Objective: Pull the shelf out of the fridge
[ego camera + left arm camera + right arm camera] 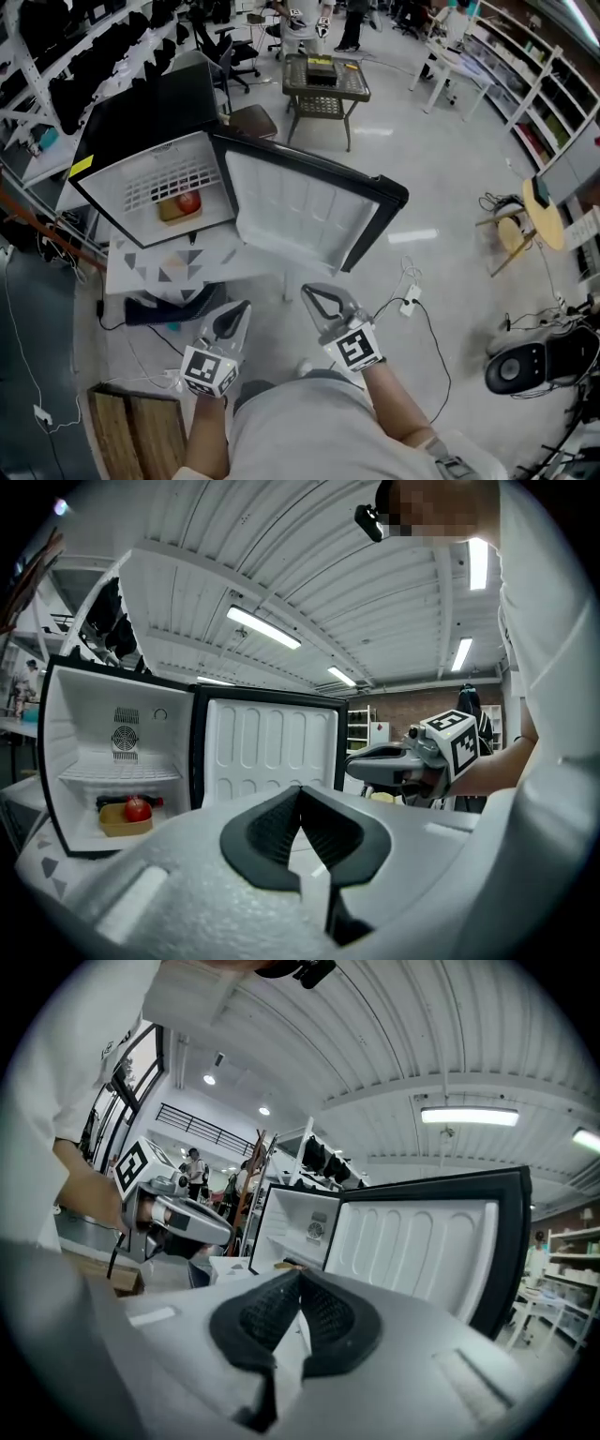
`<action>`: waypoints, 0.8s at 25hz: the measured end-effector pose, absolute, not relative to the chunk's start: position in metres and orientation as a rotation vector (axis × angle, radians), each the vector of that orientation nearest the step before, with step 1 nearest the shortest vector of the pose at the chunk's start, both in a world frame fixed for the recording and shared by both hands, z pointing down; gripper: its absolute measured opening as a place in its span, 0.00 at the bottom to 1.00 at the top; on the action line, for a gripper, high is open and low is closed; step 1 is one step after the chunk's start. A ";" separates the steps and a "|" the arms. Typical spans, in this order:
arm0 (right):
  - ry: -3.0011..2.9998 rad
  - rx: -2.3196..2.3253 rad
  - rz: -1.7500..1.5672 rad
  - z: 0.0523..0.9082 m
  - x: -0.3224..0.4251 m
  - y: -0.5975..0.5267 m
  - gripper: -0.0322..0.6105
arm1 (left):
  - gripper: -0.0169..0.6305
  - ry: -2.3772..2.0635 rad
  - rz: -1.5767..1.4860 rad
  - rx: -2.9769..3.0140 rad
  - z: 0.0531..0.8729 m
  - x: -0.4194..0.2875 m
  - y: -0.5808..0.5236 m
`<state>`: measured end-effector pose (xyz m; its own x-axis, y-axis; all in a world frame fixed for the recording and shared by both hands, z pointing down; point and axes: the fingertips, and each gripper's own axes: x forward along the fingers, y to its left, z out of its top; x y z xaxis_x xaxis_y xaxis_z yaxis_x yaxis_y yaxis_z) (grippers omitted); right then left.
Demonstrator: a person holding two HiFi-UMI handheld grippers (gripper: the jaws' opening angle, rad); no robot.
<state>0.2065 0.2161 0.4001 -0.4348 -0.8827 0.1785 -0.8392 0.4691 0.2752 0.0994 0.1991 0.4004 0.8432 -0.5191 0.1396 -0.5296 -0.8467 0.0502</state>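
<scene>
left gripper (300,794) and right gripper (300,1277), both closed and empty, before open fridge (141,112)

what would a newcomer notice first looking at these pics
The small black fridge, its white-lined door swung wide open, stands at the head view's upper left and catches the eye first. Inside, a red apple sits in a yellow tray under the white wire shelf. Nearer the person, the left claw and right claw are both shut and empty, short of the fridge.
</scene>
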 end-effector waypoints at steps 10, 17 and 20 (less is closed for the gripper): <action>-2.509 1.323 -0.175 0.413 0.213 0.196 0.05 | 0.04 -0.929 0.223 2.846 0.422 0.116 0.188; -2.507 1.256 -0.163 0.425 0.186 0.140 0.05 | 0.04 -0.974 0.197 2.795 0.431 0.089 0.128; -2.525 1.221 -0.184 0.426 0.167 0.110 0.05 | 0.04 -1.000 0.173 2.776 0.431 0.072 0.097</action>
<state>0.1667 0.1096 0.4259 -0.5787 -0.7805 0.2366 -0.7378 0.6246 0.2558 0.0724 0.0975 0.4314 0.7662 -0.6193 0.1716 -0.6409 -0.7557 0.1347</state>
